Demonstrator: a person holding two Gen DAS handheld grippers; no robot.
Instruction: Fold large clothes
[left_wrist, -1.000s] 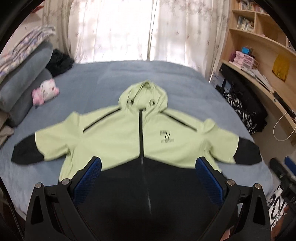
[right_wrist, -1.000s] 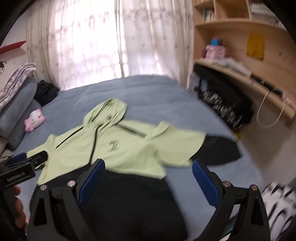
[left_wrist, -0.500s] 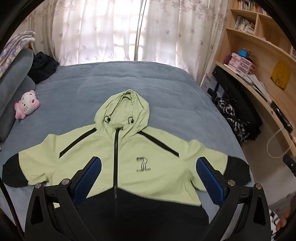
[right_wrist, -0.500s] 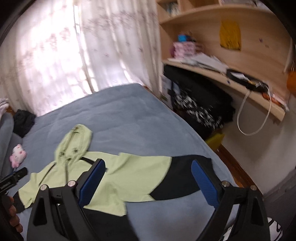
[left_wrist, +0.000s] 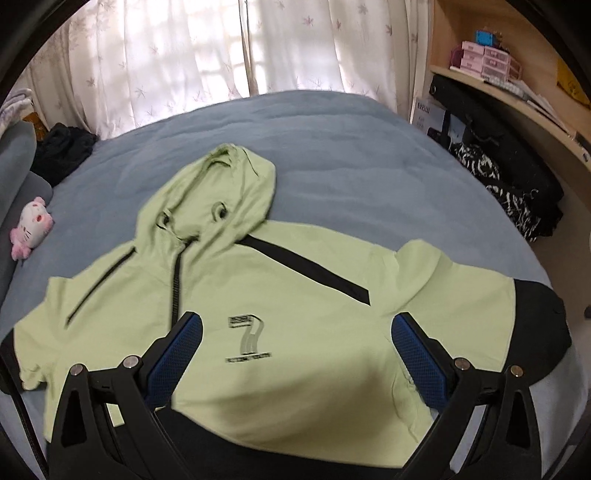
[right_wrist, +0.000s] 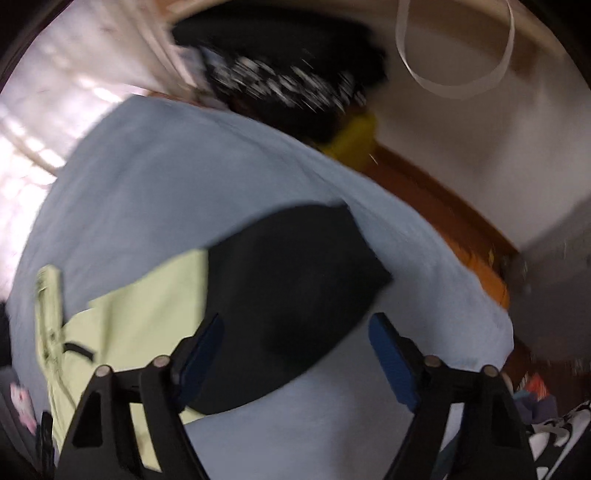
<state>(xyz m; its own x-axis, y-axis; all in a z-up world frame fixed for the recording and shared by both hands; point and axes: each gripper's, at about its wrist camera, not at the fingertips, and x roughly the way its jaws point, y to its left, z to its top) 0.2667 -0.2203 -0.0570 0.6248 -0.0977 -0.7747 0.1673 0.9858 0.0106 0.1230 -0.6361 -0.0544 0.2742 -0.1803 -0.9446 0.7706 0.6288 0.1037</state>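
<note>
A light green hooded jacket (left_wrist: 295, 295) with black cuffs and a black hem lies flat, front up, on a blue-grey bed (left_wrist: 351, 155). Its hood points toward the window and its sleeves spread to both sides. My left gripper (left_wrist: 295, 350) is open and empty, hovering above the chest logo. In the blurred right wrist view my right gripper (right_wrist: 295, 350) is open and empty, just above the black cuff (right_wrist: 295, 288) of the jacket's right-hand sleeve near the bed's edge.
A pink plush toy (left_wrist: 31, 227) and grey pillows (left_wrist: 16, 173) lie at the bed's left. Dark clothing (left_wrist: 62, 151) sits by the curtain. A wooden shelf unit (left_wrist: 517, 92) and black bags (left_wrist: 509, 181) stand at the right. The floor (right_wrist: 461, 236) borders the bed.
My left gripper has moved forward and lower over the jacket's chest. My right gripper has swung right and dropped down close to the black sleeve cuff.
</note>
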